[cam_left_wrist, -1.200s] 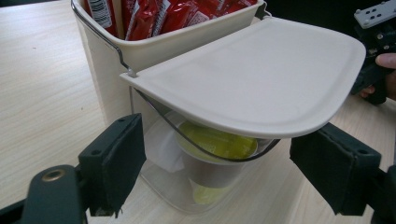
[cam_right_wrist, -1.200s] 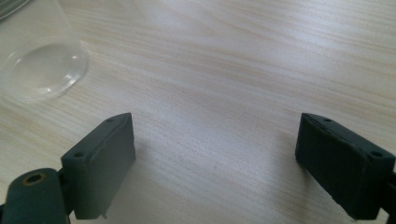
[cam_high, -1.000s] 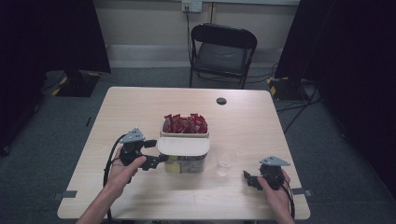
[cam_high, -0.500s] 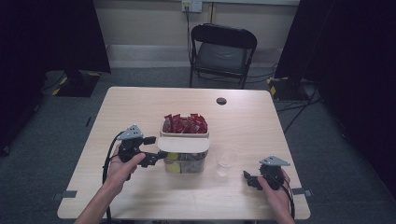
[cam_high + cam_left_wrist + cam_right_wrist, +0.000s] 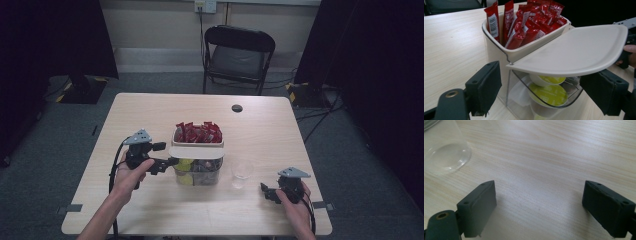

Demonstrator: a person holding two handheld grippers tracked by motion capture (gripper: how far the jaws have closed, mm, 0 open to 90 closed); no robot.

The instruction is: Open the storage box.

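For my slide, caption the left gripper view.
Open black fingers flank a clear pod container under its raised cream lid.

A studio-like recording room is suggested: black curtains (image 5: 60, 40) are hung on both sides, a folding chair (image 5: 238, 57) and floor cables (image 5: 320, 115) are seen behind a wooden table (image 5: 280, 135).

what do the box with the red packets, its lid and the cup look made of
Cream rectangular box: likely matte opaque plastic, moulded rounded rim. Its clear lower compartment: glossy see-through plastic. Cream flat lid: same matte plastic, raised edge. Clear cup: transparent, probably thin plastic; glass not excluded.
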